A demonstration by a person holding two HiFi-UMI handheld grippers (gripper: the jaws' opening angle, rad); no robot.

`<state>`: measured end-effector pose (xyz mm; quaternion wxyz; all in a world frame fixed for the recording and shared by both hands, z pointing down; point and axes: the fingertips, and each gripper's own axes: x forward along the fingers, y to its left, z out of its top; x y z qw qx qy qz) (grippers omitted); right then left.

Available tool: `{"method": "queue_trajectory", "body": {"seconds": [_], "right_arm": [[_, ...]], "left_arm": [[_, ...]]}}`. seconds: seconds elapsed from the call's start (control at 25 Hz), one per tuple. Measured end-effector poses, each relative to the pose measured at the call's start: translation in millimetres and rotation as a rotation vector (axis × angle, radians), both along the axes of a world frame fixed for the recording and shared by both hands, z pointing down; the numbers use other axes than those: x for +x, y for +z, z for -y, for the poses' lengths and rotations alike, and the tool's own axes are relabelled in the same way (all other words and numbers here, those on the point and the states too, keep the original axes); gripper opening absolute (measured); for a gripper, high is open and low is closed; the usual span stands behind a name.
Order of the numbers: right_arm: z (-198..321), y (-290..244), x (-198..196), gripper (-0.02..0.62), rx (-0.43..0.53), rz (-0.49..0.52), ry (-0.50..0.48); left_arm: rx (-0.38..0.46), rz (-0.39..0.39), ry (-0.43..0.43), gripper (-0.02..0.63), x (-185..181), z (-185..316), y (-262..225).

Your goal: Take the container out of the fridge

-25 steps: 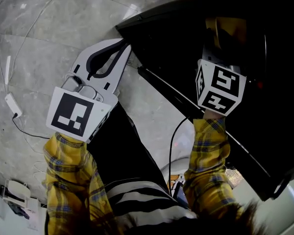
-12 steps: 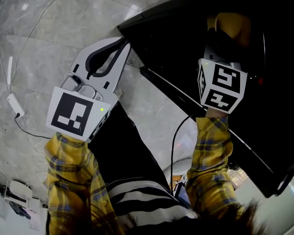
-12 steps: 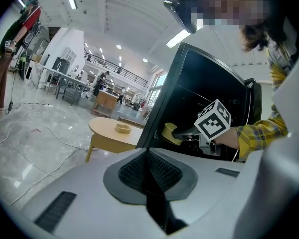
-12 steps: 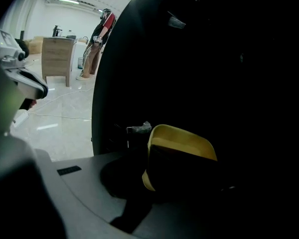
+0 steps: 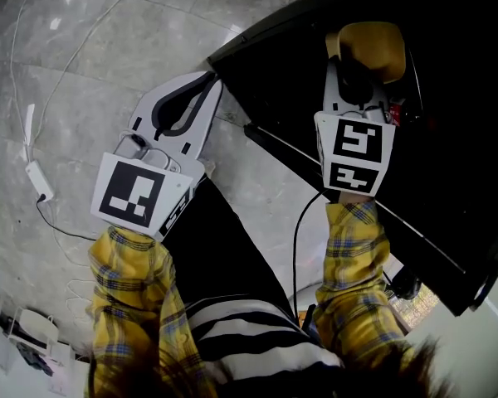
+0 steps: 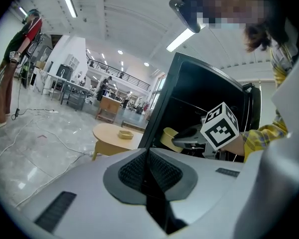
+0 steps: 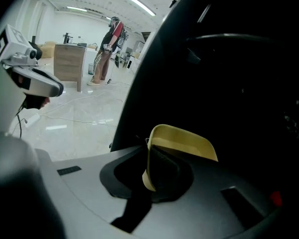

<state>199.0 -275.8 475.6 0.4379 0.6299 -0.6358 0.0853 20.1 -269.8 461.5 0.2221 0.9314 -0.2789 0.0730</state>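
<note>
Cable [image 5: 29,152] trails over the grey floor [image 5: 83,65] at far left, and the left gripper [image 5: 201,85] hangs above that floor with its jaws pressed together on nothing, its tips just beside the black fridge's [image 5: 448,73] near edge. Further right, the right gripper [image 5: 358,66] reaches into the fridge's dark interior, jaws clamped on one wall of the yellow container [image 5: 373,40]. A black cord [image 5: 299,230] hangs beside the right sleeve [image 5: 353,255].
</note>
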Motion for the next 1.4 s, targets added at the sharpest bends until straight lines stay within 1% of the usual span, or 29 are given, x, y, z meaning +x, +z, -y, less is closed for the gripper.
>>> {"method": "queue_trajectory", "body": {"seconds": [0.36, 0.84, 1.12, 1.4], "right_arm": [[-16.9, -11.7, -35.2, 0.041, -0.008, 0.048, -0.07], [-43.4, -35.5, -86.1, 0.041, -0.013, 0.101, -0.159], [-54.7, -51.4, -107.6, 0.041, -0.001, 0.146, -0.183], [-68.8, -69.8, -122.8, 0.041, -0.004, 0.153, -0.234]], "left_arm": [[0.006, 0.032, -0.047, 0.031, -22.7, -8.0, -22.0], [0.025, 0.077, -0.081, 0.031, -50.8, -20.4, -51.5], [0.046, 0.092, -0.11, 0.031, -62.8, -19.1, -71.4], [0.074, 0.107, -0.132, 0.031, -75.4, -15.8, -89.5]]}}
